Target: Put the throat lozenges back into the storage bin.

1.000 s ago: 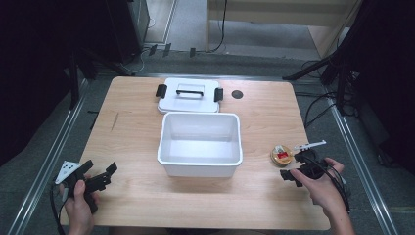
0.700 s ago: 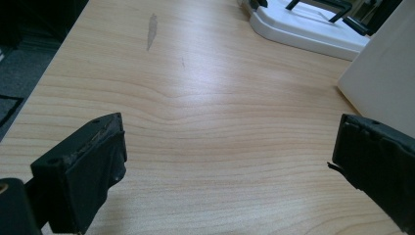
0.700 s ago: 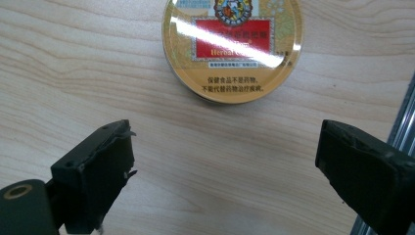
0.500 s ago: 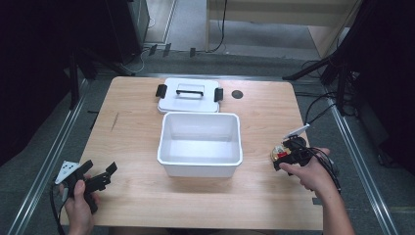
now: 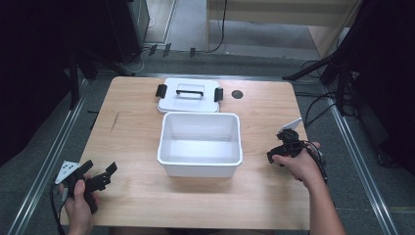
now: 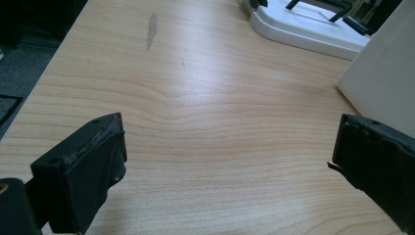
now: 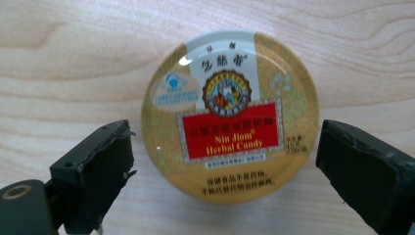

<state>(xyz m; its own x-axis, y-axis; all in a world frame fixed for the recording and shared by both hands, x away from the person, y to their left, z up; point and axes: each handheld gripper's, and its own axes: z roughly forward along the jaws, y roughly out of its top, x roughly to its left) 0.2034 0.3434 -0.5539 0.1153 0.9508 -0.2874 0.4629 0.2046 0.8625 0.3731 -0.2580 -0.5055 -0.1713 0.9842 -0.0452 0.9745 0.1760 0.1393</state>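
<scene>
A round gold candy tin [image 7: 230,115] with a red label lies flat on the wooden table. My right gripper [image 7: 227,171] hangs straight over it, open, one jaw on each side of the tin and neither touching it. In the high view the right gripper [image 5: 280,154] sits to the right of the white bin [image 5: 200,166], and the hand hides the tin. My left gripper [image 5: 95,177] rests open at the table's front left corner, nothing between its jaws [image 6: 220,166].
The white bin's lid [image 5: 190,96] with a black handle and clips lies behind the bin. A small dark round spot [image 5: 237,94] marks the table near the lid. The bin's side wall [image 6: 386,73] stands just right of the left gripper.
The right gripper has swung from beside the tin to directly over it, pointing down, and now covers it in the high view. The left gripper has stayed put.
</scene>
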